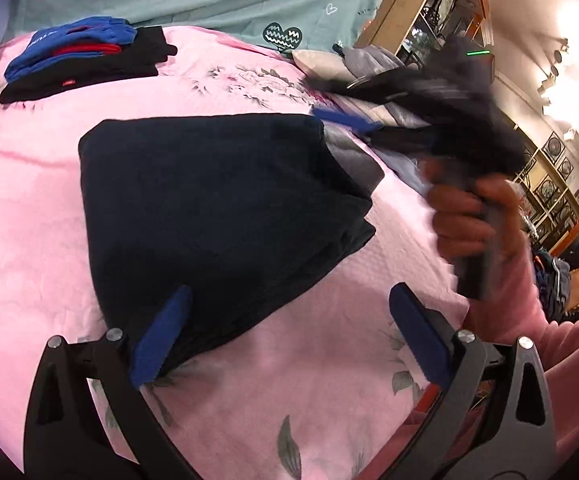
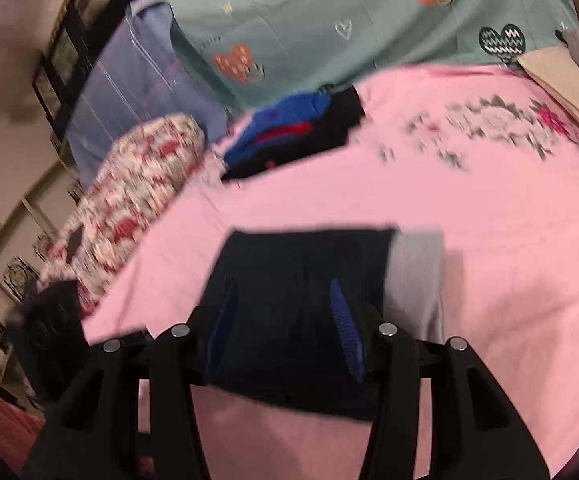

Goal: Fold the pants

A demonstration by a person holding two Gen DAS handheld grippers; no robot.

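Here the navy pants (image 1: 217, 200) lie folded compact, grey lining showing, both grippers' blue fingers (image 1: 161, 336) apart, empty.

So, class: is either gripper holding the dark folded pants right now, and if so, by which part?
Neither. The left gripper stands open beside the pants. The right gripper is open above them, its pads not pressing the cloth.
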